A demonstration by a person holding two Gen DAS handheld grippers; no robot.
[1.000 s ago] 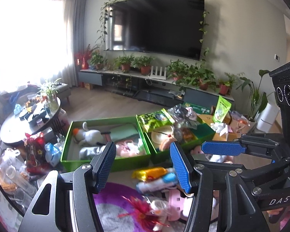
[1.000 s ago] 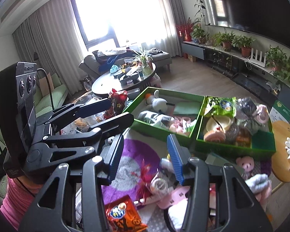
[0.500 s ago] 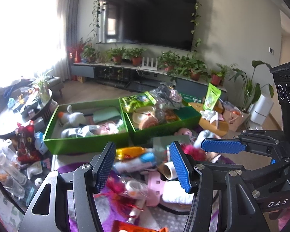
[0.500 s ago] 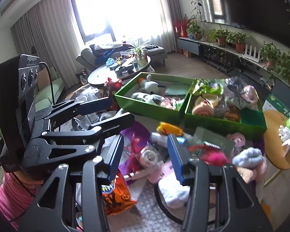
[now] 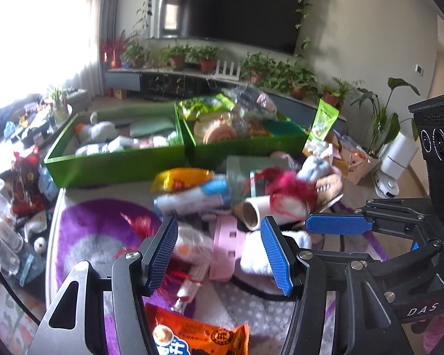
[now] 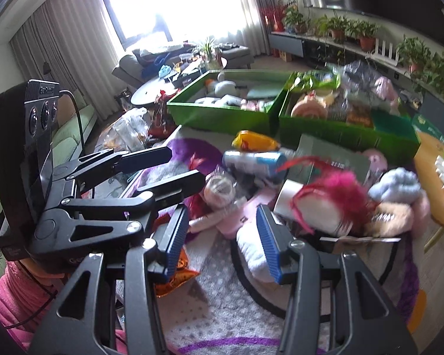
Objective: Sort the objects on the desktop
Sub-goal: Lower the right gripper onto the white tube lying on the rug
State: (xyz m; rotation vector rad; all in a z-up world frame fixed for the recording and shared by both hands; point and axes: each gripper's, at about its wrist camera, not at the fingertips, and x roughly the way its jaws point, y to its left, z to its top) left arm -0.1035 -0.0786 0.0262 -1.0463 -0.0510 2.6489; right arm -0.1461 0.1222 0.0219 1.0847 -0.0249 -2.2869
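Observation:
A heap of loose items lies on a purple and grey mat: a yellow snack packet, a blue-white tube, a cardboard roll, a pink feather toy, a pink plastic piece and an orange snack bag. Behind the heap stand two green boxes, both holding things. My left gripper hangs open above the pink piece, holding nothing. Open as well, my right gripper hovers over a white cloth, beside the feather toy.
A round coffee table and clear bottles crowd the left side. A yellow wooden stool stands to the right of the heap. A TV bench with potted plants lines the far wall. A pink sleeve shows low on the left.
Both grippers have sunk and tilted toward the heap. The heap and green boxes now look larger and nearer. Neither pair of jaws has changed its gap.

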